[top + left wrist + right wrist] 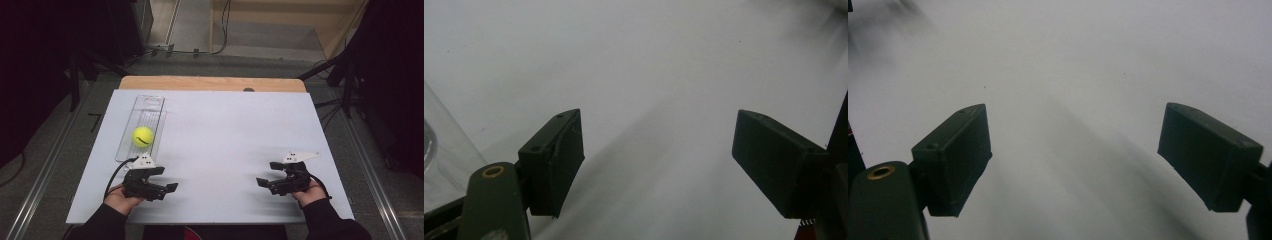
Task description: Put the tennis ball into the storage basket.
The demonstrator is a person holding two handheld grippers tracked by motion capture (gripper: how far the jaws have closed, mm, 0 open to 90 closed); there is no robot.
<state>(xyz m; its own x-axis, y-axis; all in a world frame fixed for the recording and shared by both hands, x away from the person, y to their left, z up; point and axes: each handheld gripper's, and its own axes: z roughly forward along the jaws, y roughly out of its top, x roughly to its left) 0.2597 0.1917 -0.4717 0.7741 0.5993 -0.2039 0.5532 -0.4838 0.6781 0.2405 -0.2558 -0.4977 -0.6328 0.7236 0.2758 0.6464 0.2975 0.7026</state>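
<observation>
The left gripper (pixel 167 181) rests low over the near left part of the white table (pixel 225 130), held in the person's left hand (pixel 121 198), and its two black jaws stand apart with nothing between them; in the left gripper view (pixel 656 160) the gap between the pads shows bare white surface. The right gripper (pixel 266 175) sits over the near right part of the table in the person's right hand (pixel 310 192), well apart from the left one, and its jaws are likewise spread with nothing held, the right gripper view (pixel 1075 155) showing plain white table between them. The two tools point inward, toward each other, across the bare middle of the board. The yellow-green tennis ball (pixel 142 136) lies beyond the left gripper, just past its grey three-cornered plate (pixel 145 160), away from the person, and far off to the side of the right gripper. The ball sits inside a clear plastic tray (pixel 149 103), a long narrow container that runs away from the left gripper toward the far edge of the table; its near end lies close to that gripper's plate, and a clear curved edge of it (pixel 439 150) shows at the left margin of the left gripper view, beside the left-hand jaw. Neither gripper touches the ball or the tray.
</observation>
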